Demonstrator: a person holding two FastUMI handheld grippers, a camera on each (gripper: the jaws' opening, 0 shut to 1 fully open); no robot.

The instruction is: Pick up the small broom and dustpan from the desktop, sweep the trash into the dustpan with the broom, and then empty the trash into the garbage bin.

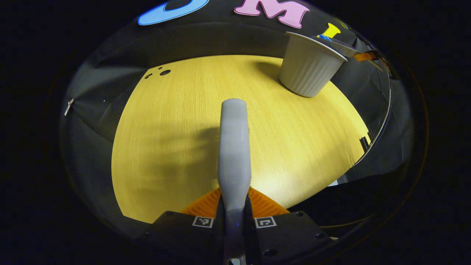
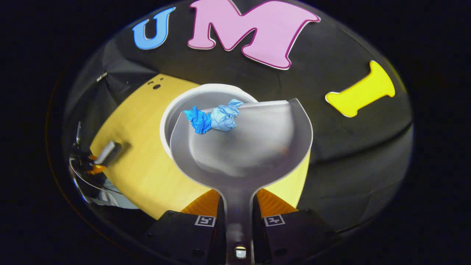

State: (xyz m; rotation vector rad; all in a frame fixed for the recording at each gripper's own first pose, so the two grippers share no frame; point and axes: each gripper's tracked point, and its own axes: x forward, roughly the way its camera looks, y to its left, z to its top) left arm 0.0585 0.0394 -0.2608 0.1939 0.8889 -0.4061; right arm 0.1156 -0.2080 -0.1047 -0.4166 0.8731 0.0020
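Observation:
My left gripper (image 1: pixel 234 217) is shut on the grey small broom (image 1: pixel 233 147), which reaches forward above the wooden desktop (image 1: pixel 165 147). The white ribbed garbage bin (image 1: pixel 309 70) stands at the far right, with the dustpan (image 1: pixel 342 46) above its rim. In the right gripper view, my right gripper (image 2: pixel 238 217) is shut on the handle of the grey dustpan (image 2: pixel 250 147), held over the garbage bin (image 2: pixel 173 106). Two crumpled paper balls, a blue one (image 2: pixel 198 119) and a pale blue one (image 2: pixel 224 117), lie at the pan's front lip above the bin's mouth. The broom (image 2: pixel 108 152) shows far left.
The desktop (image 2: pixel 140 165) ends close behind the bin, against the black booth wall. Small dark holes (image 1: pixel 165 72) mark its far left corner. The table's right edge (image 1: pixel 362 136) drops off beyond the bin.

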